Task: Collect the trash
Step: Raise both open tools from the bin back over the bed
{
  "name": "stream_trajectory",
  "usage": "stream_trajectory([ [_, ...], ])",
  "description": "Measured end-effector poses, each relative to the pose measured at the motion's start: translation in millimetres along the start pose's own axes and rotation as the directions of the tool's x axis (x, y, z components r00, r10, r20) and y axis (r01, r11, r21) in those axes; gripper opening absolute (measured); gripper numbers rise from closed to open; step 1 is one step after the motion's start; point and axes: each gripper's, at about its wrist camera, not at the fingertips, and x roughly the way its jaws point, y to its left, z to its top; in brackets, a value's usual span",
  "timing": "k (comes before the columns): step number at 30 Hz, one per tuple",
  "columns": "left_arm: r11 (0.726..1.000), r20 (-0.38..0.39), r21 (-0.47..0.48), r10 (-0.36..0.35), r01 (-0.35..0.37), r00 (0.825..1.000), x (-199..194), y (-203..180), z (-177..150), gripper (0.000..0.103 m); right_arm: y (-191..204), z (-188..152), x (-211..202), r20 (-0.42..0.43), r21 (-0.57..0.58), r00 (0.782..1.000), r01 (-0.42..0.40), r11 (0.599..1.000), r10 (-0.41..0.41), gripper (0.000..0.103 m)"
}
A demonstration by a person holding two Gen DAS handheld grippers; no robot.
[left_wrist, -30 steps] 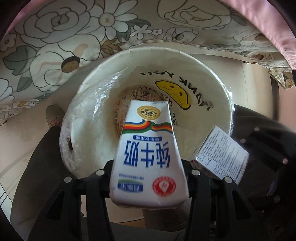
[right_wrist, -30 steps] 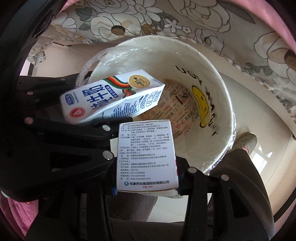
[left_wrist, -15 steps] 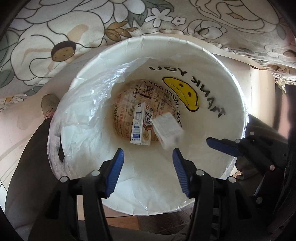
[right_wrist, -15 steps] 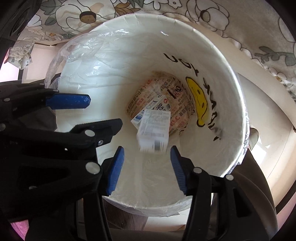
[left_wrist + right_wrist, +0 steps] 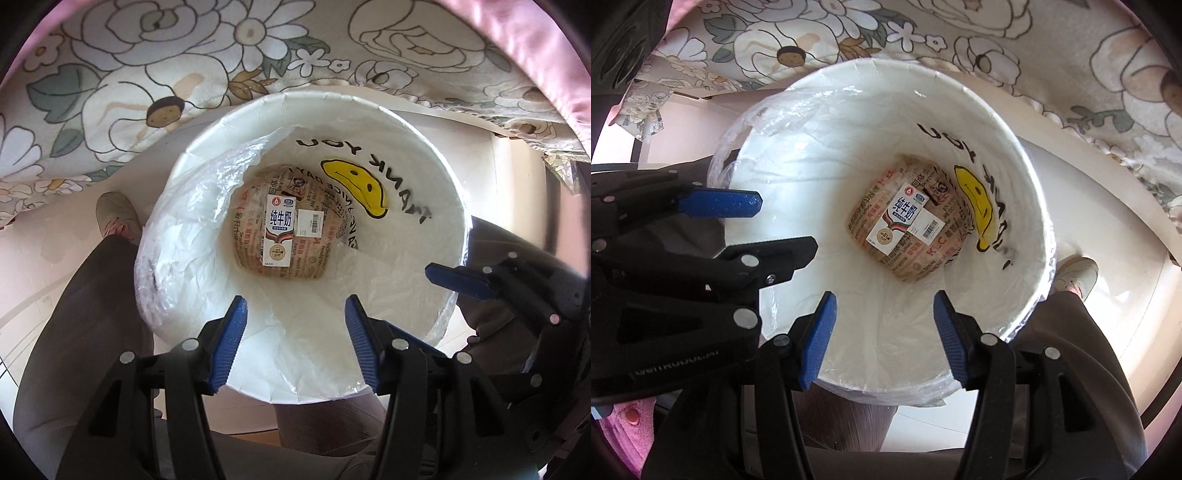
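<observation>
Left tool (image 5: 293,341) stood spread and empty over the bin (image 5: 448,177). A second earlier it pinched the milk carton (image 5: 279,230), which now lay on the bin floor, centre frame. Small box (image 5: 309,222) lay touching it, dropped by the right tool (image 5: 882,338), also spread and empty. Both pieces were binned.
</observation>
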Motion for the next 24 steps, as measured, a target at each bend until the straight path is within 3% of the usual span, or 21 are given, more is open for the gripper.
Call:
stream_trajectory([
  [7,0.999,0.109,0.034,0.016,-0.019,0.994,-52,-6,-23,0.058,6,-23,-48,0.083,-0.053,0.995,0.053,0.997,-0.048,0.056],
  [12,0.997,0.226,0.067,0.015,-0.031,0.974,-108,-13,-33,0.058,12,-39,-101,0.185,-0.109,0.976,0.133,0.985,-0.112,0.056],
  [16,0.994,0.338,0.098,0.014,-0.05,0.941,-166,-19,-35,0.058,13,-45,-152,0.277,-0.113,0.953,0.16,0.981,-0.124,0.056],
  [24,0.979,0.536,0.163,0.016,-0.122,0.844,-269,-39,-34,0.069,12,-44,-257,0.456,-0.103,0.883,0.175,0.979,-0.11,0.056],
])
